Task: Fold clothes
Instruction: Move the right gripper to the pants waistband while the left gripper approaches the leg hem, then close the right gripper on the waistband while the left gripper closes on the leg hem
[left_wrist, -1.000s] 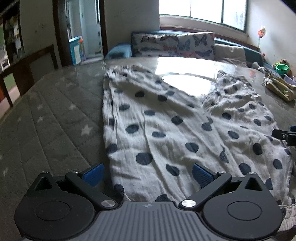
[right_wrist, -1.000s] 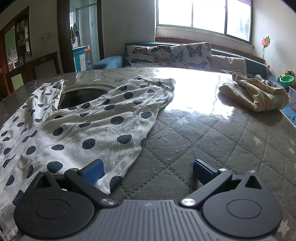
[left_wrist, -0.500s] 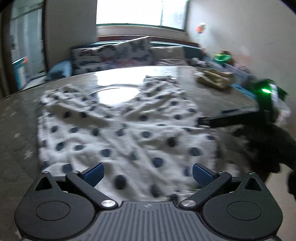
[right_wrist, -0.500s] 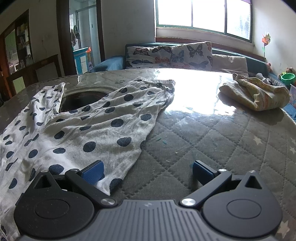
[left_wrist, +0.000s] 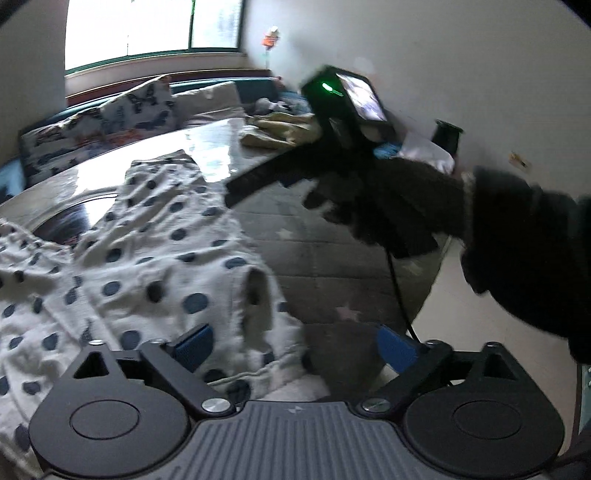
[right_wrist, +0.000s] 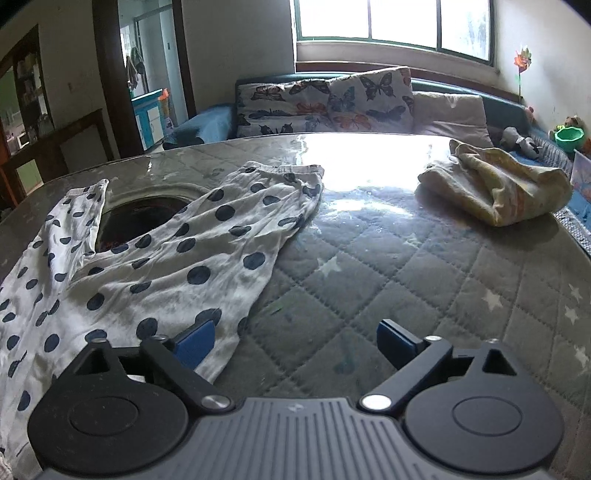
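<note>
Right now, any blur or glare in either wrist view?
Left wrist: motion blur smears the polka-dot garment and the gloved hand; window blown out. Right wrist: sharp, but window glare washes out the far table; fisheye bends the edges.

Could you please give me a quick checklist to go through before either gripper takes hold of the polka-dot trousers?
1. Left gripper open and empty: ok, blue fingers spread with nothing between them.
2. Right gripper open and empty: ok.
3. Polka-dot trousers spread out on the quilted table: ok, though wrinkled.
4. Near edge of the trousers within the left gripper's line: ok, cloth lies just ahead of its fingers.
5. Yellow bundle of cloth apart from the trousers: ok.
6. Left view sharp enough to aim: not ok, it is blurred.
</note>
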